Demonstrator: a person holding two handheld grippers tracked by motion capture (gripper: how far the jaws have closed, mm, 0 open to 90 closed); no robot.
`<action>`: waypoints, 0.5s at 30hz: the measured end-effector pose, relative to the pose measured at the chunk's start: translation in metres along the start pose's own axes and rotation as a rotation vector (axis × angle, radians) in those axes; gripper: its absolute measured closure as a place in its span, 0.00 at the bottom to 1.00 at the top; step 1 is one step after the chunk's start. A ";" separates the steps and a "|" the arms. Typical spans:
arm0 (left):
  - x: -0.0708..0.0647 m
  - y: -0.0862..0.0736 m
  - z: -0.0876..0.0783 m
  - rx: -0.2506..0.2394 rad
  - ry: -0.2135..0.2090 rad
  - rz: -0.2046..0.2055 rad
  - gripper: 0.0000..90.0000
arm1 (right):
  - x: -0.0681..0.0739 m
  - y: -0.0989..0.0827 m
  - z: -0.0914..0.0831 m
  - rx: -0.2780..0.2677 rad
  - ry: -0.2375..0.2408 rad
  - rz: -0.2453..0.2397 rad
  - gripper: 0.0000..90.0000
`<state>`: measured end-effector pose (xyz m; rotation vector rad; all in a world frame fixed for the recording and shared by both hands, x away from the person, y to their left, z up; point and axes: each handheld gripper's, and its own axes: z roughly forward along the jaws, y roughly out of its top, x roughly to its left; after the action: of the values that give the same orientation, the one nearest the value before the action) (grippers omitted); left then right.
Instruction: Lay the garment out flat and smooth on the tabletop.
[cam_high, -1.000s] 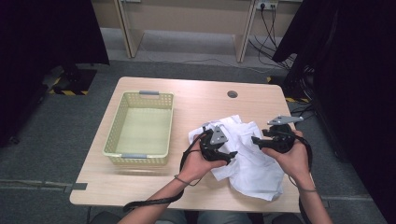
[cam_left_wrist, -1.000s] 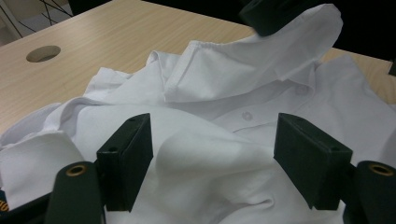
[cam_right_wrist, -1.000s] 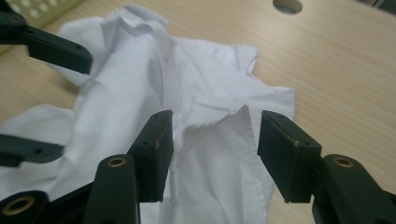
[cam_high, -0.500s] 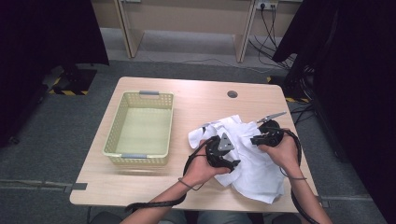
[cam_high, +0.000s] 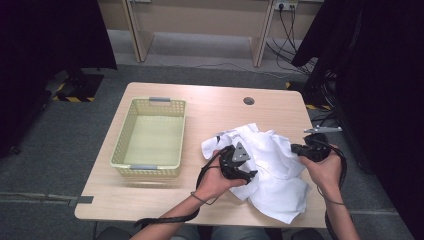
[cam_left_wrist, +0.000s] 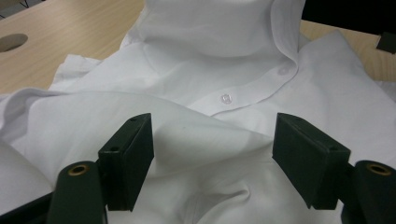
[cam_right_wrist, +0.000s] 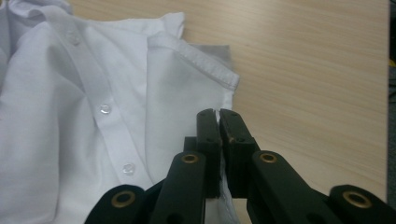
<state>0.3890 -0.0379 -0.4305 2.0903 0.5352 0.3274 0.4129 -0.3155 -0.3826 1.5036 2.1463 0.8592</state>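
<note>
White button-up shirt (cam_high: 270, 165)
It lies crumpled on the table's right half, placket buttons facing up.

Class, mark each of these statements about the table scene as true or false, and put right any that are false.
1. The basket holds a folded shirt. False: nothing lies in it.
2. The right gripper has its jaws shut on an edge of the white shirt. True: cloth shows between the closed jaws.
3. The left gripper is clamped tight on the shirt. False: its jaws stand apart, with a fold of cloth between them and not pressed.
4. The shirt lies crumpled on the table, to the right of the basket in the high view. True.
5. The shirt is dark blue. False: it is white, with buttons along its front.
</note>
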 end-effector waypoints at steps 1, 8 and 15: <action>0.000 0.000 0.000 -0.004 0.001 0.001 0.32 | -0.003 -0.002 -0.002 -0.008 -0.010 0.016 0.97; 0.000 0.000 0.002 -0.005 0.001 -0.003 0.31 | -0.023 -0.021 -0.011 -0.011 -0.080 0.076 0.97; 0.001 0.000 0.002 -0.007 0.006 -0.007 0.31 | -0.035 -0.037 -0.011 0.051 -0.129 0.092 0.86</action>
<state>0.3911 -0.0388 -0.4312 2.0810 0.5441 0.3305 0.3927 -0.3600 -0.4011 1.6475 2.0346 0.7211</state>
